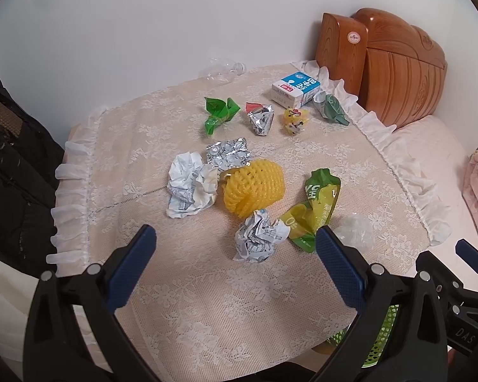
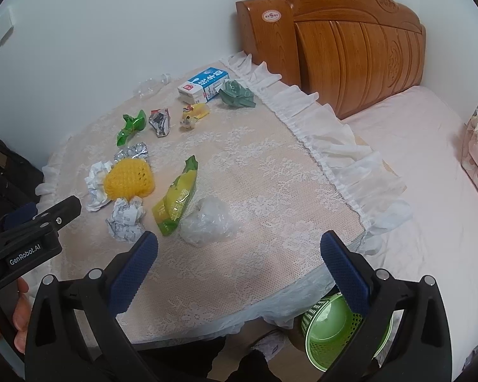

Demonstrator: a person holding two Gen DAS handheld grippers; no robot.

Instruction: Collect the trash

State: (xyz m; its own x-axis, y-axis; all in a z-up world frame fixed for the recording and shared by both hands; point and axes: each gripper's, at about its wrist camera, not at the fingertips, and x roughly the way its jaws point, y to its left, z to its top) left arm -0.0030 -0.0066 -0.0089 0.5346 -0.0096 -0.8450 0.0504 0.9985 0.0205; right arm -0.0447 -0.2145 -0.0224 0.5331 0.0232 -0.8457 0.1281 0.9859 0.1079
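Bed [image 2: 414, 146] at right, pink sheet, wooden headboard [image 2: 350, 47] against far wall

Table [image 1: 207, 302] under lace cloth with white ruffle, near the bed

Green perforated basket [image 2: 331, 337] on floor below near right table edge, mouth tilted toward camera

Dark jacket [image 1: 9, 165] at far left

Left gripper [image 1: 235, 238] over near table edge, blue pads wide apart, holding nothing; right gripper [image 2: 239, 245] likewise spread and empty, over near right part of table

Trash scattered on cloth, none in basket:
- milk carton [image 1: 294, 90] far right, on its side
- yellow foam net [image 1: 251, 187] mid table
- paper wad [image 1: 191, 187] touching net on left
- yellow-green pouch [image 1: 315, 207] right of net
- clear bag [image 2: 207, 219] near right, just beside pouch
- second paper wad [image 1: 258, 238] near, between left gripper's pads in left wrist view
- foil sheet [image 1: 229, 156] just behind net
- clear bottle [image 1: 221, 70] at far edge by wall
- green wrapper [image 1: 220, 109], silver wrapper [image 1: 259, 119], small yellow wrapper [image 1: 294, 119] in a far row, left to right
- dark green wrapper [image 1: 329, 106] beside carton, at ruffle
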